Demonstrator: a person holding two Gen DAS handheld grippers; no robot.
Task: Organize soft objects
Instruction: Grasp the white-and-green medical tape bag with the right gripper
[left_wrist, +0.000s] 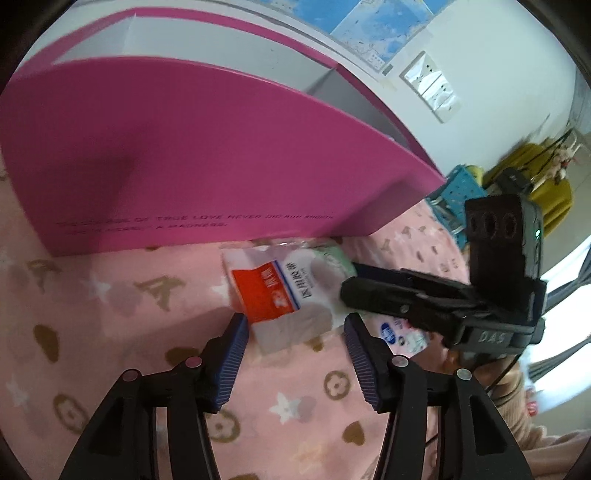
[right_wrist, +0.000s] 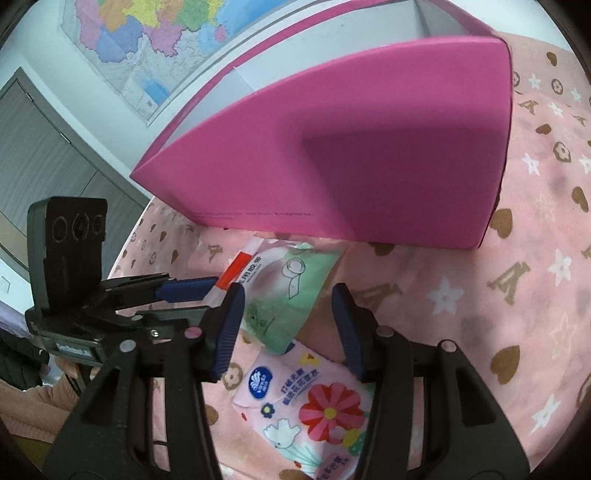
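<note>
Three soft packets crowd the pink box's foot.

The medical tape packet (left_wrist: 275, 291) overlaps the green tissue pack (right_wrist: 291, 291) and flowered tissue pack (right_wrist: 314, 406) on the blanket (left_wrist: 110, 295); the left gripper (left_wrist: 295, 354) and right gripper (right_wrist: 288, 328) gape empty, so one pinch could snag two.

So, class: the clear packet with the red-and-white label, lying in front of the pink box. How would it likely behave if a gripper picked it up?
The clear packet is thin crinkled film, so it would probably flop and sag. It looks nearly flat, so likely light. The glossy film may slip between the ribbed pads.
</note>
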